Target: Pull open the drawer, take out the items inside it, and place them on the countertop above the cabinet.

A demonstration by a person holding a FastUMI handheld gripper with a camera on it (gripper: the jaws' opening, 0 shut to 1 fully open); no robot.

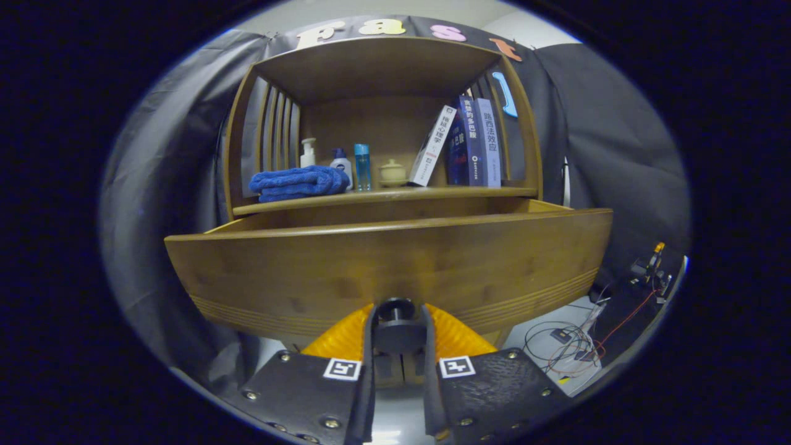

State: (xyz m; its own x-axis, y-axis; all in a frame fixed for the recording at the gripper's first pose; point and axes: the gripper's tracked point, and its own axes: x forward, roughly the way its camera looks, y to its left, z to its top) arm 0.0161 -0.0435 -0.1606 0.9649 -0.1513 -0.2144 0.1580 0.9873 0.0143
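One wide wooden drawer (389, 266) stood pulled out just ahead of the gripper (398, 337), its long axis running crosswise to the fingers and its front facing them. Beyond and above it, the cabinet's countertop (383, 196) carried a folded blue towel (298, 183), three bottles (337, 164) and leaning books (469, 145). Both fingers clamped narrowly on the drawer's dark round knob (396, 321).

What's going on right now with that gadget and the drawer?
Hand-held gripper shut on drawer knob. Drawer pulled partly open, contents hidden behind its front. Nothing in the way.
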